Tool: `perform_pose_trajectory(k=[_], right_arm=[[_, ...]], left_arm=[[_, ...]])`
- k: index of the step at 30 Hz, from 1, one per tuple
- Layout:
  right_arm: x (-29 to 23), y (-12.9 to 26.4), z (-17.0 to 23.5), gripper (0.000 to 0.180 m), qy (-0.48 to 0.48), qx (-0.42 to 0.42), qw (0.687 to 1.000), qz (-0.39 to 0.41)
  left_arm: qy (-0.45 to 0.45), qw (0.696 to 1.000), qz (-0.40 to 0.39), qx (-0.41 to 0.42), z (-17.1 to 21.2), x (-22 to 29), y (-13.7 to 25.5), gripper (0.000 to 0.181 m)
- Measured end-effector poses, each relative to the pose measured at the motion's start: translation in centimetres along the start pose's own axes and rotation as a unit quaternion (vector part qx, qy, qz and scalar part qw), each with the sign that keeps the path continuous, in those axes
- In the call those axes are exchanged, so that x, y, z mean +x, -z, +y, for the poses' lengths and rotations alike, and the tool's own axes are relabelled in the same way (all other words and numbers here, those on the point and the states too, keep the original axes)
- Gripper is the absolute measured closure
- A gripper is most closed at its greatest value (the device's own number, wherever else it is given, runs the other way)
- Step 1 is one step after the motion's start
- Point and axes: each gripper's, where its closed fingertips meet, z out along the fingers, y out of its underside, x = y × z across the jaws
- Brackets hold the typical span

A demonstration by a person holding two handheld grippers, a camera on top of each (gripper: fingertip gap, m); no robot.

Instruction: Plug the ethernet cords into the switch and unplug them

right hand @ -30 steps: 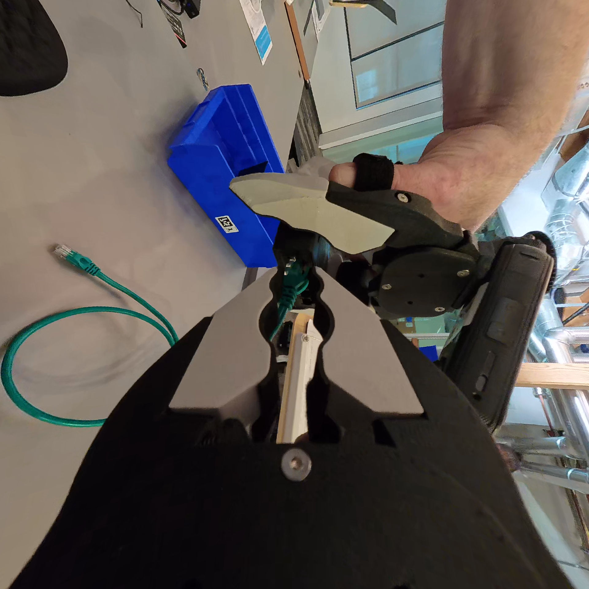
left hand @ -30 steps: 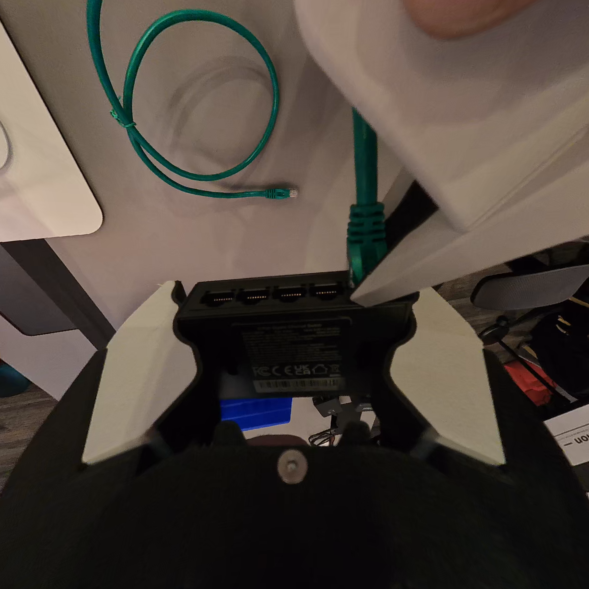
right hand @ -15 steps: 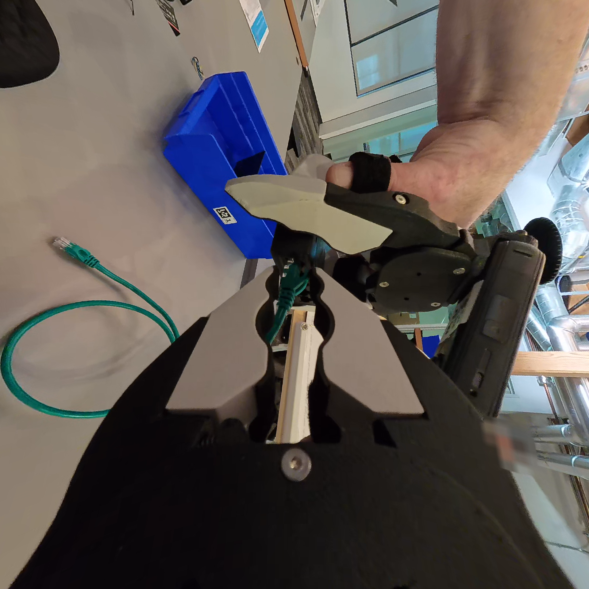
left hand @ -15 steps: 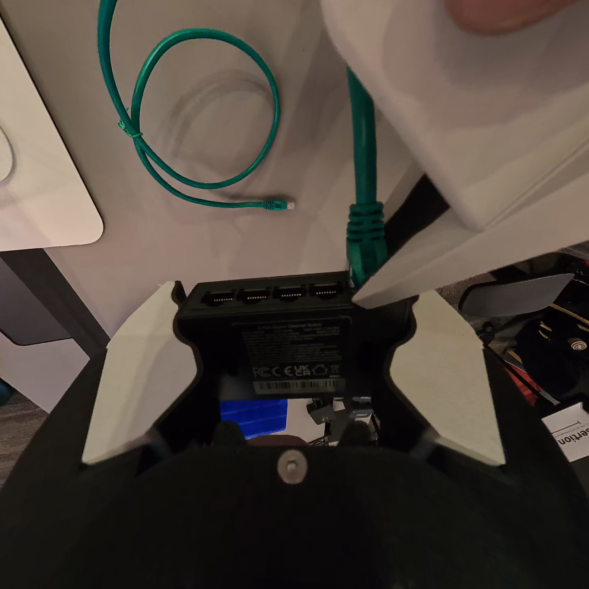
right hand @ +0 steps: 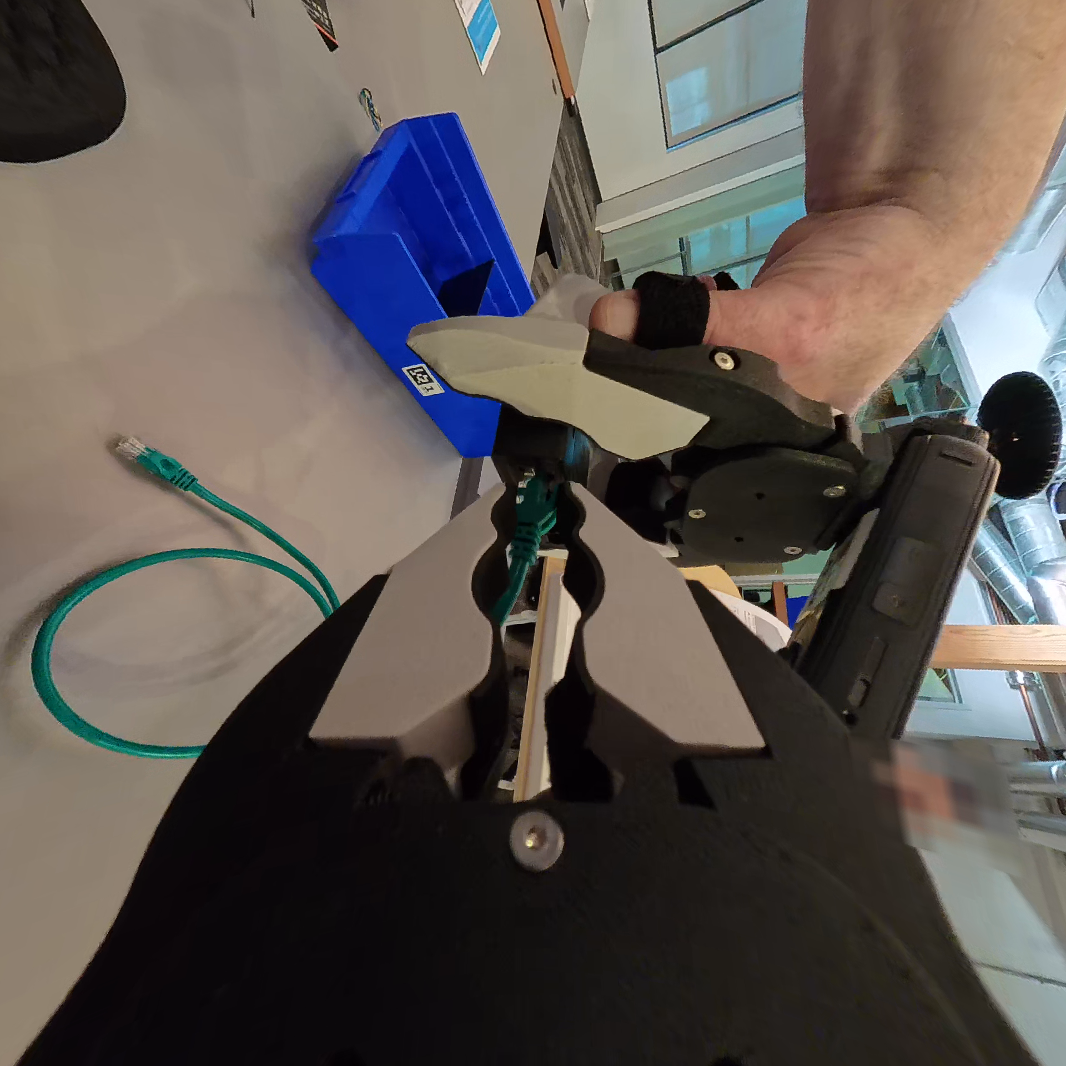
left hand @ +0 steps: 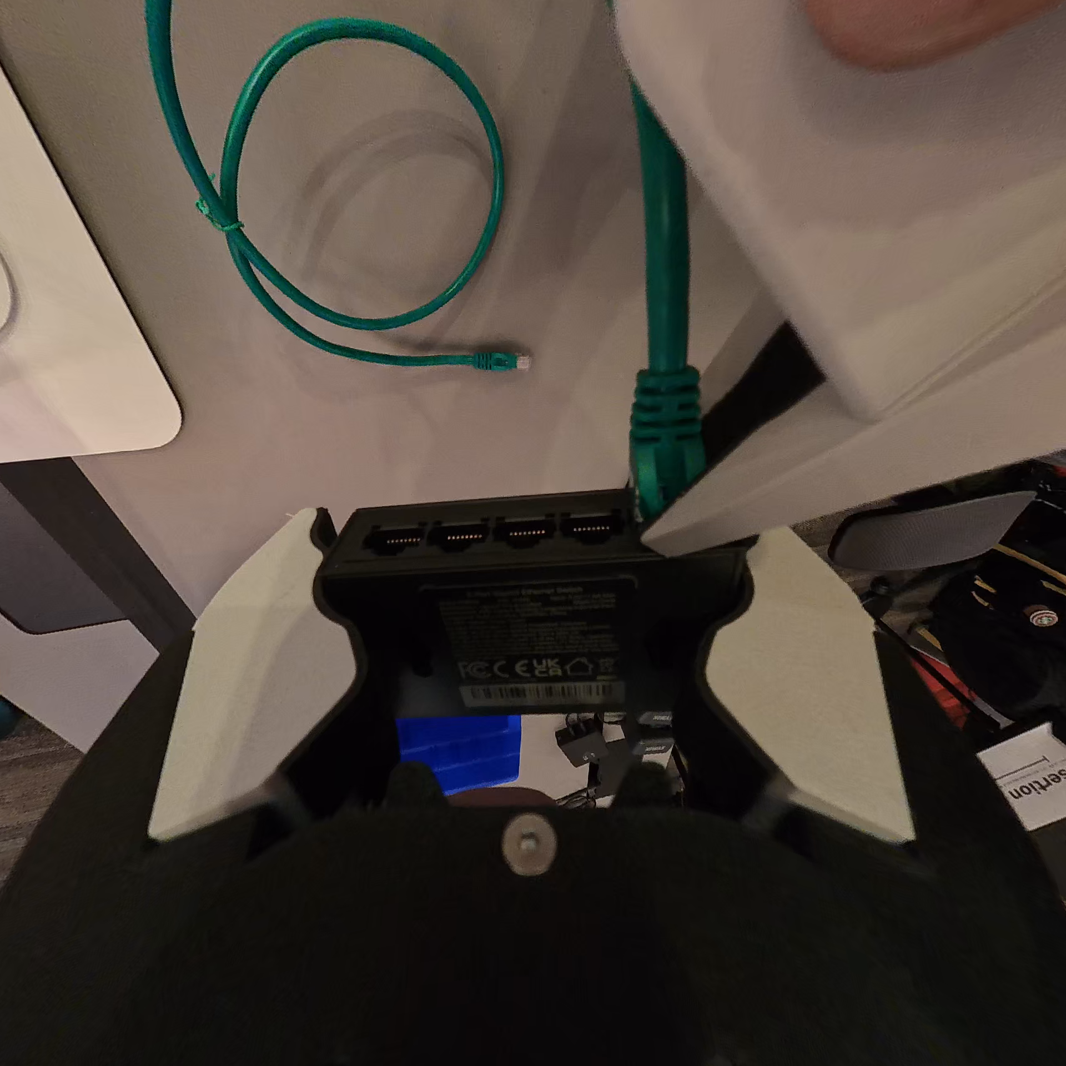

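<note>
My left gripper point(left hand: 536, 528) is shut on the black ethernet switch point(left hand: 530, 623) and holds it in the air with the row of ports facing away. My right gripper point(right hand: 533, 496) is shut on the green plug point(right hand: 533, 510) of an ethernet cord point(left hand: 663, 242). The plug point(left hand: 663, 438) sits at the switch's rightmost port. A right finger point(left hand: 865, 288) hides how deep it is. The other ports show empty. A second green cord point(left hand: 357, 190) lies looped on the grey table point(left hand: 577, 202), its plug point(left hand: 502, 361) free. It also shows in the right wrist view point(right hand: 173, 554).
A blue bin point(right hand: 404, 259) lies on the table behind the switch. A white pad point(left hand: 69, 288) lies at the table's left. A person's hand point(right hand: 779, 300) holds the left gripper point(right hand: 548, 375). Beyond the table edge are a chair point(left hand: 923, 530) and floor clutter. About 5 cm separates my left fingertips from my right.
Both grippers have drifted slightly together against the table. The green plug stays at the rightmost port, and both grips are unchanged.
</note>
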Motion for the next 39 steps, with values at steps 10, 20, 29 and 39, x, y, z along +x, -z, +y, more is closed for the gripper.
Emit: perform_pose_trajectory(k=[10, 20, 29, 39], right_arm=[[-0.3, 0.0, 0.3, 0.169, -0.012, -0.017, 1.0, -0.015], [-0.3, 0.3, 0.5, 0.169, -0.006, -0.039, 0.999, -0.019], [2.2, 3.1, 2.6, 0.17, -0.031, -0.054, 0.998, 0.022], [3.9, 5.2, 3.0, 0.17, -0.056, -0.034, 0.997, 0.044]], left_arm=[[-0.003, 1.0, 0.003, 0.011, -0.3, -0.1, -0.4, 0.055], [0.0, 0.999, 0.023, 0.029, -0.7, 0.2, -0.5, 0.055], [0.03, 0.999, 0.023, 0.024, 2.3, -0.4, -1.3, 0.055], [0.042, 0.995, -0.05, 0.074, 2.6, -2.2, -1.4, 0.055]])
